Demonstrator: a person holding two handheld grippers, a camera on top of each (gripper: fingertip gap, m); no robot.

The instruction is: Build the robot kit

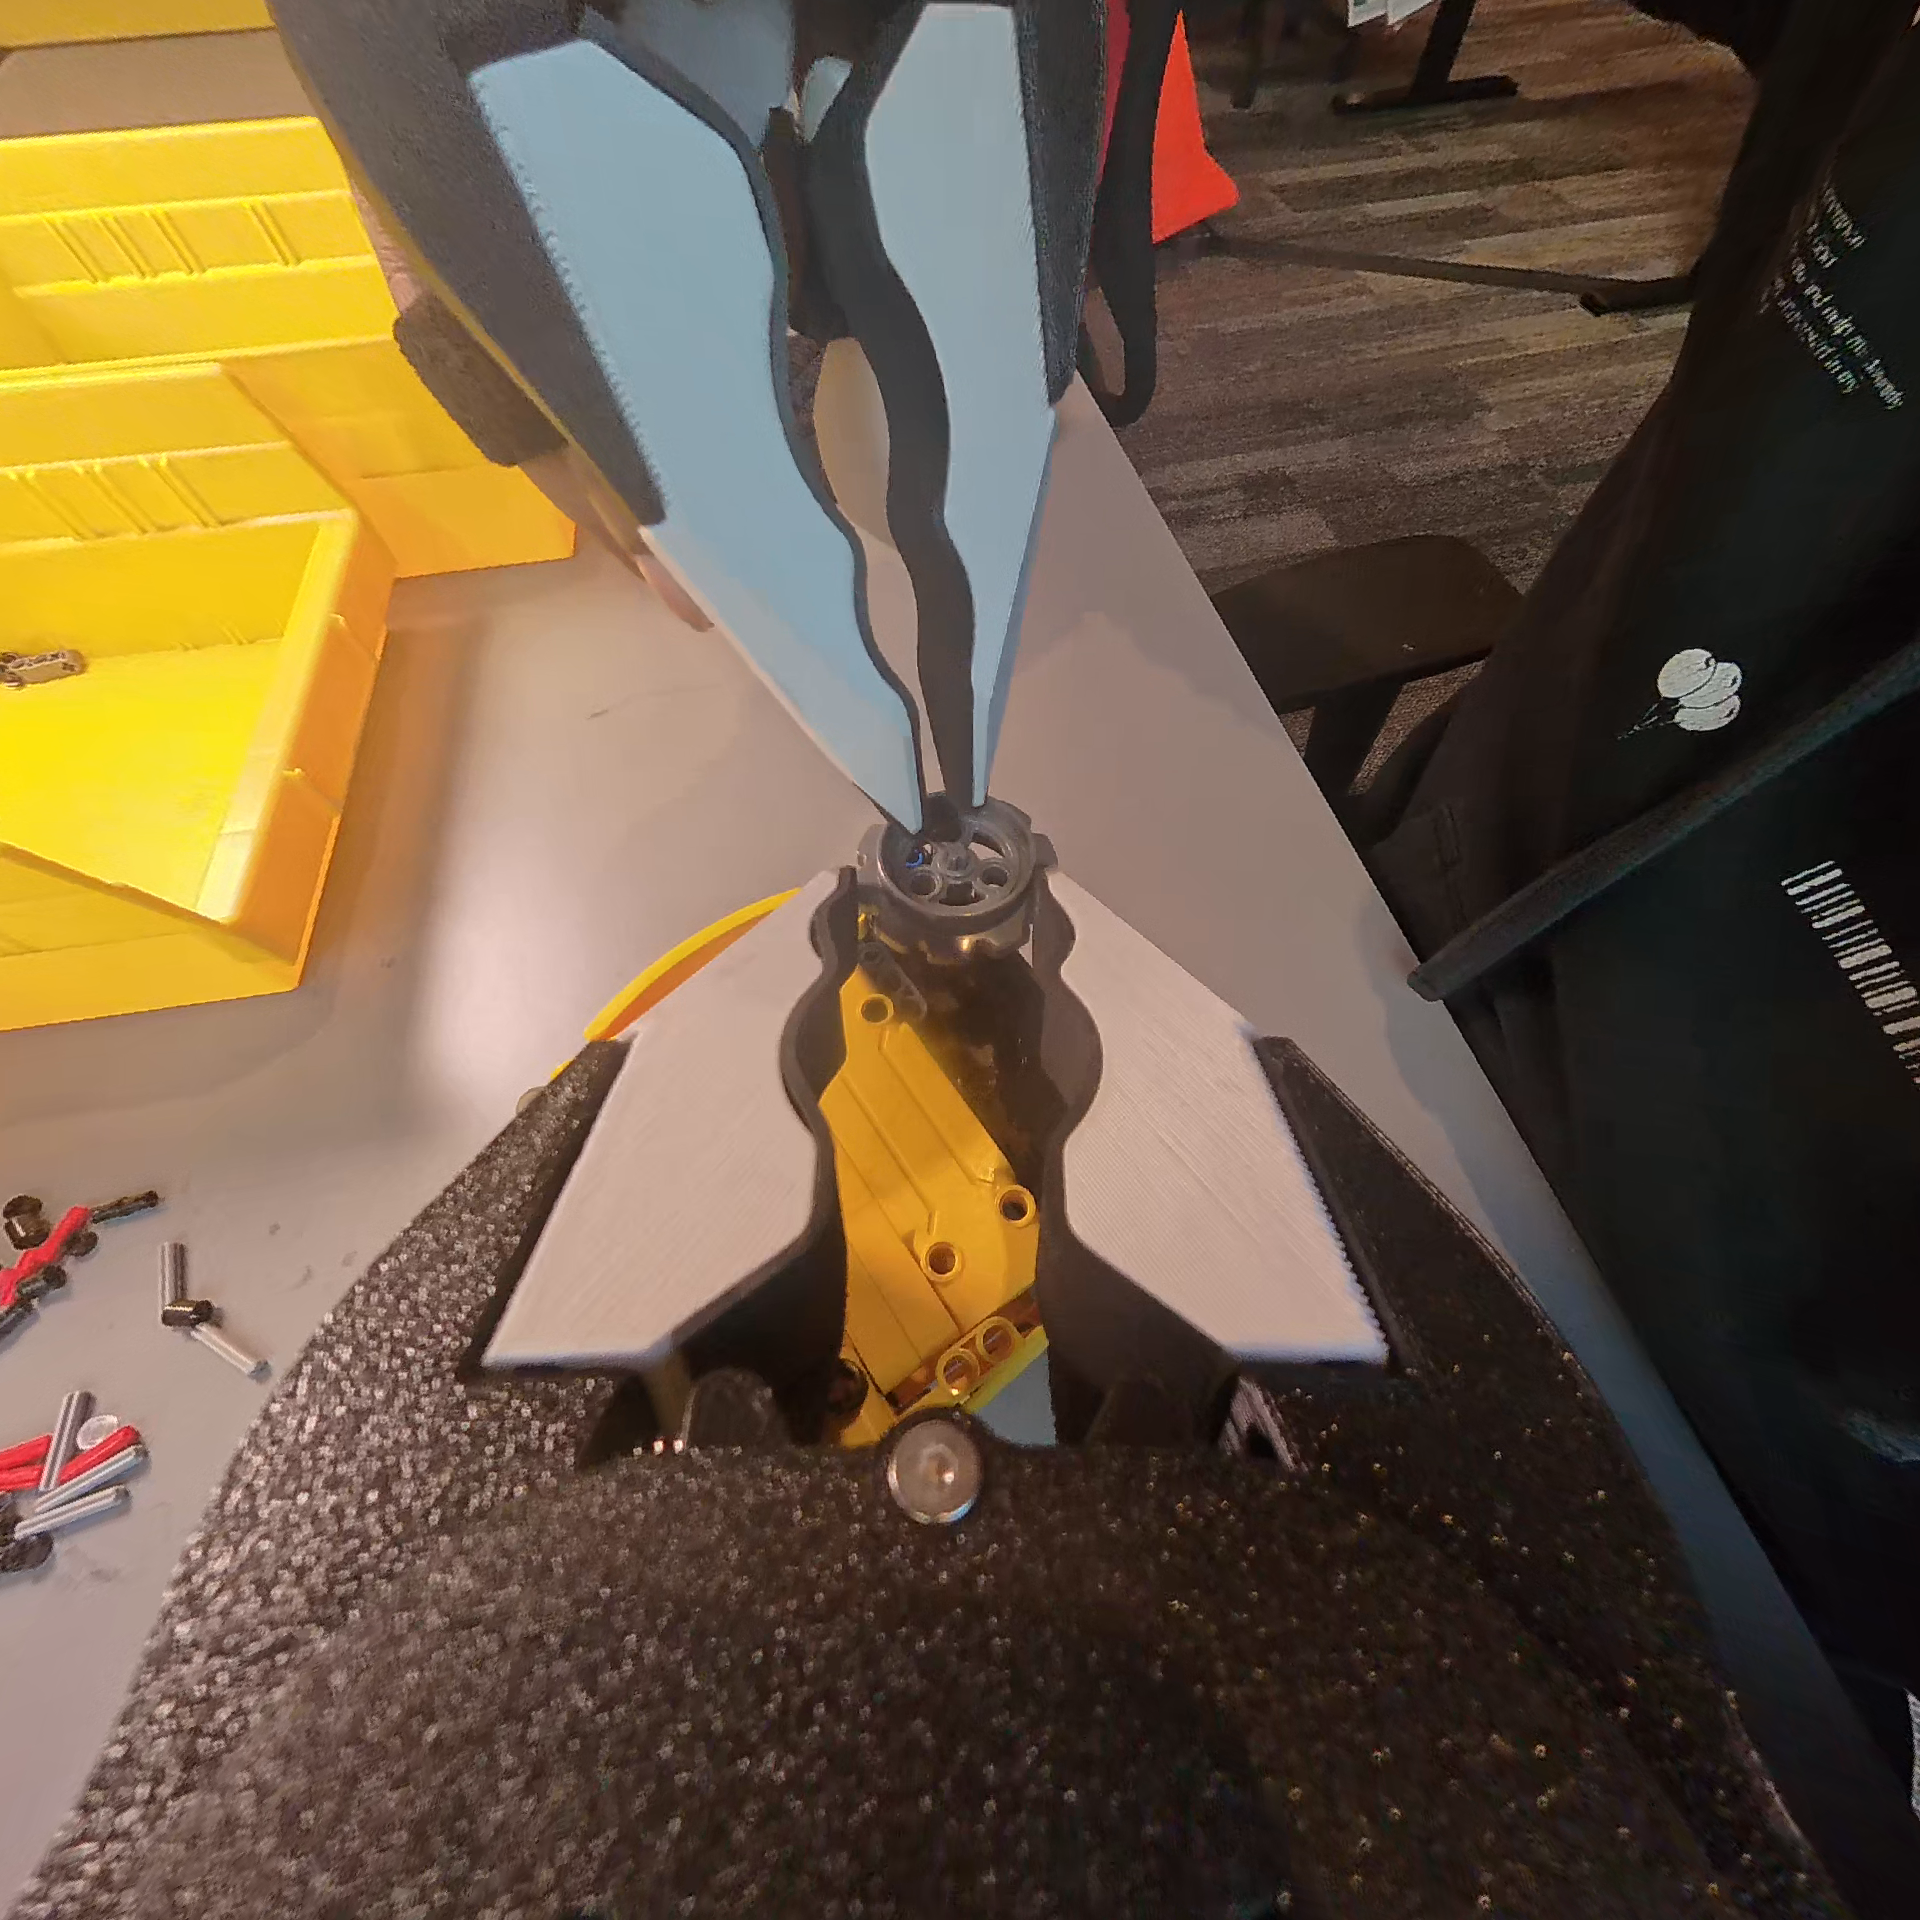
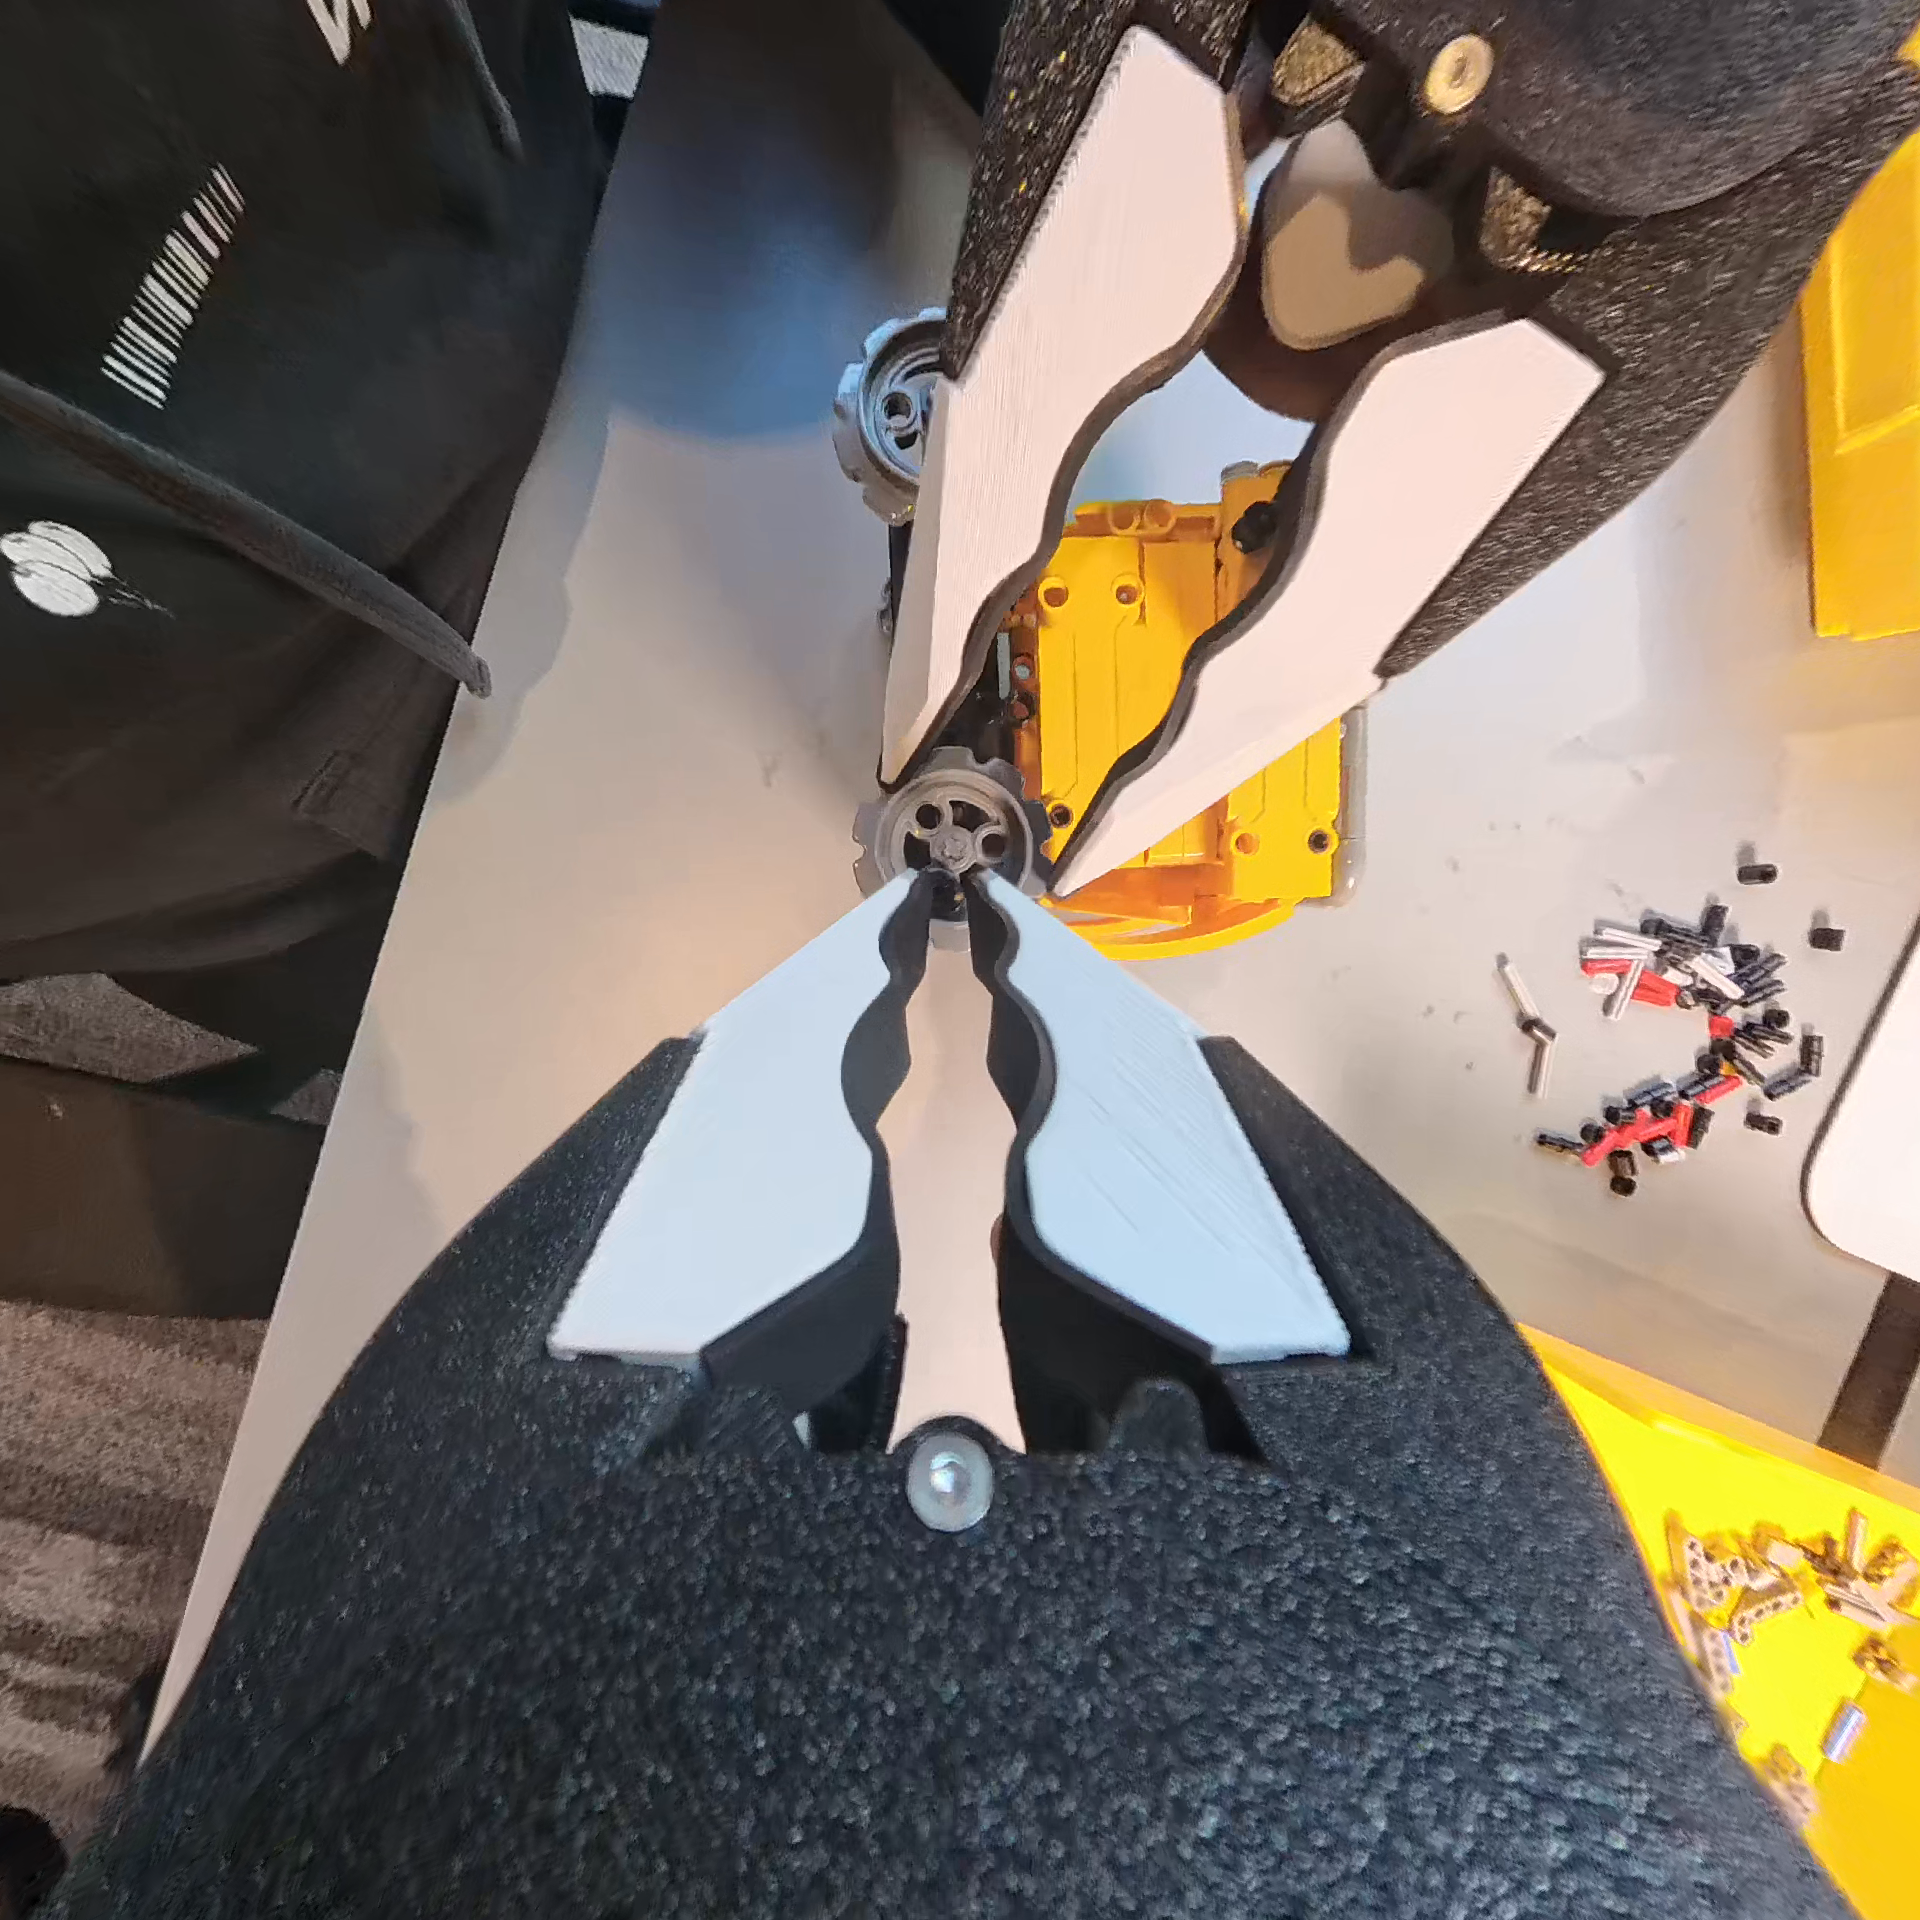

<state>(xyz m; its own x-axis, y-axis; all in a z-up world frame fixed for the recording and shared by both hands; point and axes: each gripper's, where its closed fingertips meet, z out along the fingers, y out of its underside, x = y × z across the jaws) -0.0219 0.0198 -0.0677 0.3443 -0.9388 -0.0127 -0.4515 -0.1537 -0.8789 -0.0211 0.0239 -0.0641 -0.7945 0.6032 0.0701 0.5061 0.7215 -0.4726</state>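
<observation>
A yellow toy vehicle body (image 1: 914, 1143) lies on the grey table (image 1: 623, 779) near its edge. A grey lugged wheel (image 1: 951, 868) sits at its end. My left gripper (image 1: 951, 896) straddles the body, and its tips are closed against the wheel's two sides. My right gripper (image 1: 943, 816) comes from the opposite side, nearly shut, and pinches the wheel's rim. In the right wrist view my right gripper (image 2: 948, 885) meets the wheel (image 2: 951, 831). There my left gripper (image 2: 977, 831) reaches over the yellow body (image 2: 1122, 665). A second grey wheel (image 2: 894, 416) shows farther along the body.
Yellow bins (image 1: 156, 727) stand on the table to one side, and another bin (image 2: 1766, 1621) holds small parts. Loose red, black and grey pins (image 2: 1683, 1018) lie scattered on the table. A person in black clothing (image 2: 208, 416) stands at the table edge. Only a small space, under 4 cm, lies between the two pairs of fingers.
</observation>
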